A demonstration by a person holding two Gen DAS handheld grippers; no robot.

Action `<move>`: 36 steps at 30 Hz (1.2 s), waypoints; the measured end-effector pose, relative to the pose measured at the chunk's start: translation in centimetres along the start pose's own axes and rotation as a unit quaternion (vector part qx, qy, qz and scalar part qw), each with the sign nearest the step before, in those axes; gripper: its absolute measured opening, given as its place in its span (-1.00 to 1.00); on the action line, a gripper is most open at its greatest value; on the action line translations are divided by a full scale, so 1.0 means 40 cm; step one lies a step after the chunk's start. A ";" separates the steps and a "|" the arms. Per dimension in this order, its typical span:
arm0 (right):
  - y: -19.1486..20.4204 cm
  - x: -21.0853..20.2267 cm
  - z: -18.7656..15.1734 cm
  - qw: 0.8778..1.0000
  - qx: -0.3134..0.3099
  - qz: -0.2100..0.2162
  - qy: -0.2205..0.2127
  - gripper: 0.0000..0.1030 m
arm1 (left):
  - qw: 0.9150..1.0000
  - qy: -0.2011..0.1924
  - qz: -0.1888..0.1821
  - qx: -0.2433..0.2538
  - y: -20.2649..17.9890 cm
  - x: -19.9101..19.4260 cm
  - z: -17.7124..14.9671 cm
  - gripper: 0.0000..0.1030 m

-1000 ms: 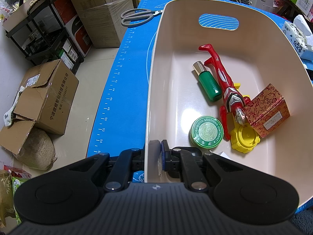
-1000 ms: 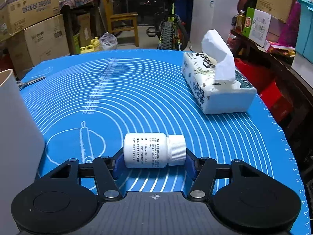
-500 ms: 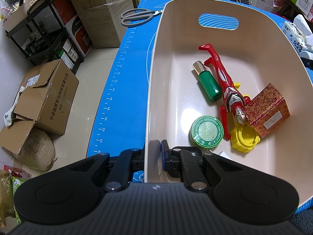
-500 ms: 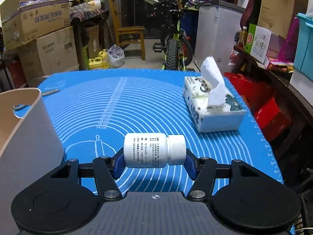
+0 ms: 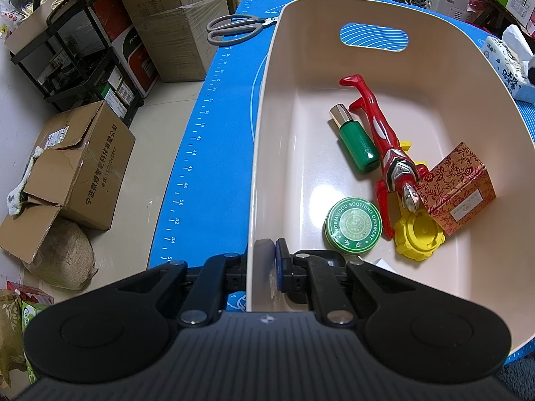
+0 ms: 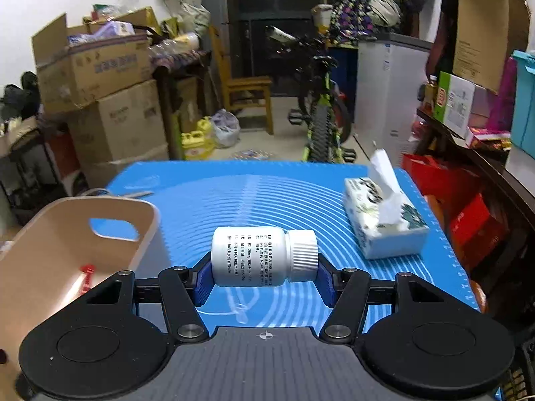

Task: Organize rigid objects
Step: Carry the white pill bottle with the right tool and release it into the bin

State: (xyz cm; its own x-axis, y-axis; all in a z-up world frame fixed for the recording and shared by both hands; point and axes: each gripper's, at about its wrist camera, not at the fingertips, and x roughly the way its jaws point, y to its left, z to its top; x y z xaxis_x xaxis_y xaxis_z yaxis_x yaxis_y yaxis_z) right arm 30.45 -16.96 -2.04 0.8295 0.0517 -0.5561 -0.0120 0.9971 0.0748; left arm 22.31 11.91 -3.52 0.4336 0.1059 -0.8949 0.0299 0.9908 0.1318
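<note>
Risk: white bottle point(image 6: 264, 256), clamped end to end in right gripper point(image 6: 264, 275) above surface, could slip | left gripper point(image 5: 267, 267) clenched on bin point(image 5: 434, 20) wall | bin could tip

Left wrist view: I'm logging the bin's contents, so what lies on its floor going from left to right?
Green ointment tin → green bottle → red toy figure → yellow cap → patterned red box, all inside the beige bin.
</note>
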 end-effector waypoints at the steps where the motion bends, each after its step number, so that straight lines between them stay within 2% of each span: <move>1: 0.012 -0.009 0.005 1.000 -0.003 0.004 -0.003 0.24 | 1.000 0.000 0.000 0.000 0.000 0.000 0.000 -0.75; 14: 0.165 -0.080 0.036 0.998 -0.038 0.051 -0.023 0.24 | 1.000 0.000 0.000 0.000 -0.001 0.001 0.000 -0.75; 28: 0.328 -0.044 -0.012 0.993 -0.061 0.100 0.026 0.24 | 1.000 0.000 0.001 0.000 0.003 -0.003 0.001 -0.75; 36: 0.400 -0.006 -0.061 0.988 -0.091 0.096 0.083 0.23 | 1.000 0.000 0.001 0.000 0.005 -0.004 -0.001 -0.75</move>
State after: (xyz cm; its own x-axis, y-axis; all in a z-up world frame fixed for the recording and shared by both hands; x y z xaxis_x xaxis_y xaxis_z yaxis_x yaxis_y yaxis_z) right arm 28.69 -0.88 -2.71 0.6998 0.2341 -0.6749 -0.2722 0.9609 0.0510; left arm 22.23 12.08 -3.37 0.4334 0.1085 -0.8946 0.0293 0.9905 0.1343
